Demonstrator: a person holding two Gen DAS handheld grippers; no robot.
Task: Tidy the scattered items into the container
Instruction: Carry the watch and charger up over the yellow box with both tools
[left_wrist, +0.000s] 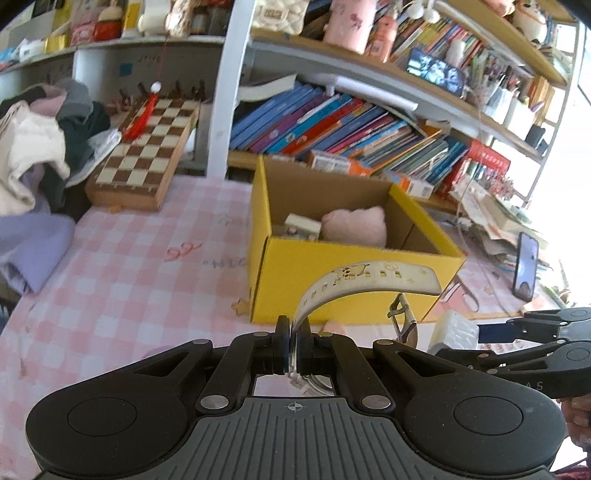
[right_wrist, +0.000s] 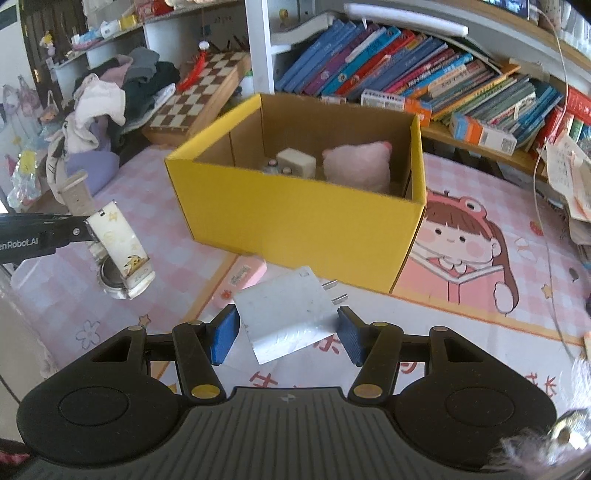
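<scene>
A yellow cardboard box (left_wrist: 354, 280) (right_wrist: 295, 225) stands on the pink mat; it holds a pink plush (right_wrist: 356, 166) and a small cream item (right_wrist: 297, 162). My left gripper (left_wrist: 293, 347) is shut on a white watch strap (left_wrist: 365, 282), holding the watch (right_wrist: 122, 254) above the mat left of the box. My right gripper (right_wrist: 286, 336) is open, its blue pads on either side of a white charger plug (right_wrist: 284, 317) that lies on the mat in front of the box. A pink eraser (right_wrist: 245, 275) lies by the box's front corner.
A chessboard (right_wrist: 199, 96) and a pile of clothes (right_wrist: 110, 107) sit at the back left. Bookshelves with leaning books (right_wrist: 424, 74) run behind the box. A phone (left_wrist: 526, 267) stands at the right, and papers (right_wrist: 569, 177) lie beside it.
</scene>
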